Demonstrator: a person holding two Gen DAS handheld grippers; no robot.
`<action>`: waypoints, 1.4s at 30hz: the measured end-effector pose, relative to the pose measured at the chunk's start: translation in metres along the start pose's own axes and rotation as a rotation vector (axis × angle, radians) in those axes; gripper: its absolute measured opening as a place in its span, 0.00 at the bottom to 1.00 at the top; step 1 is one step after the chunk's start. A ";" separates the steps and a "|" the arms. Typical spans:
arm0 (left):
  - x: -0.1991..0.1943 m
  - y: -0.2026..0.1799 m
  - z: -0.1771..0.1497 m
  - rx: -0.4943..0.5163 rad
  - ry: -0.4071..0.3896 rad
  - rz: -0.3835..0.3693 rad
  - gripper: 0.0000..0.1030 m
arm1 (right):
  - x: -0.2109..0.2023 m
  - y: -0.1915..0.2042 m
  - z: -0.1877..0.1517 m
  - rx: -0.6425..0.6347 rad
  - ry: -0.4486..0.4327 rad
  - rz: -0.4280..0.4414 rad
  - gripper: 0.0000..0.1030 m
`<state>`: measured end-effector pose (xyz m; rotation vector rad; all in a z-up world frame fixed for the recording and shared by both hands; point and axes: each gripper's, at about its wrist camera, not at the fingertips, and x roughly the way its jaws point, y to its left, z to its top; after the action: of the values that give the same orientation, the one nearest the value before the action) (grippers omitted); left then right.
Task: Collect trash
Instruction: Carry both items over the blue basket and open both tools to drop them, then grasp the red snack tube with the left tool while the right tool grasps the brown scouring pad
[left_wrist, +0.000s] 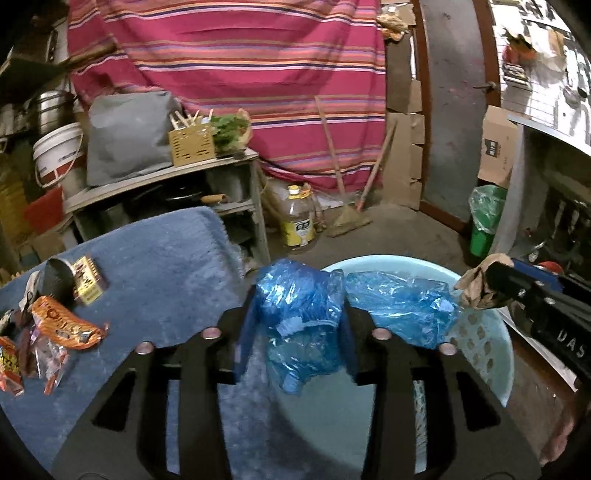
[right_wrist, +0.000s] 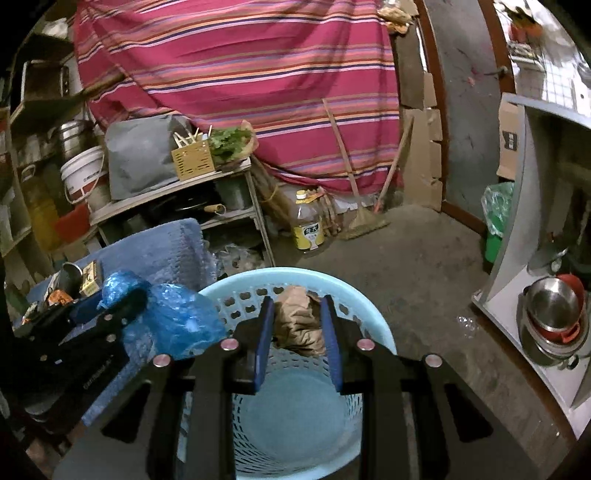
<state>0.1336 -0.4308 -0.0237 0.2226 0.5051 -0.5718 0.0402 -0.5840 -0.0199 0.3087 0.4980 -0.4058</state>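
Note:
My left gripper (left_wrist: 297, 306) is shut on a crumpled blue plastic bag (left_wrist: 303, 314) and holds it over the near rim of the light blue perforated basket (left_wrist: 491, 339). The bag also shows in the right wrist view (right_wrist: 177, 321). My right gripper (right_wrist: 297, 314) is shut on a crumpled brown paper wad (right_wrist: 295, 321) above the basket (right_wrist: 236, 295). In the left wrist view the wad (left_wrist: 476, 288) hangs over the basket's right rim. Orange snack wrappers (left_wrist: 62, 325), a small printed box (left_wrist: 86, 280) and a dark metal cup (left_wrist: 55, 280) lie on the blue mat (left_wrist: 159, 273) at the left.
A shelf (left_wrist: 166, 184) with a tan box and greens stands behind the mat. A yellow oil bottle (left_wrist: 297, 218) and a broom (left_wrist: 347, 218) stand on the floor by the striped cloth. A green bin (left_wrist: 484, 225) stands at the right. Metal bowls (right_wrist: 554, 314) sit on a grey shelf.

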 end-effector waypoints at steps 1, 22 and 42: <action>0.000 -0.003 0.001 -0.001 -0.005 -0.002 0.52 | -0.001 -0.002 -0.001 0.004 -0.001 0.001 0.26; -0.052 0.087 0.002 -0.131 -0.060 0.103 0.94 | 0.020 0.026 -0.011 -0.050 0.017 0.019 0.27; -0.112 0.285 -0.058 -0.264 -0.006 0.443 0.94 | -0.004 0.126 -0.017 -0.163 -0.081 -0.032 0.83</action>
<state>0.1910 -0.1256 0.0017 0.0756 0.5009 -0.0718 0.0862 -0.4658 -0.0083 0.1268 0.4541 -0.4041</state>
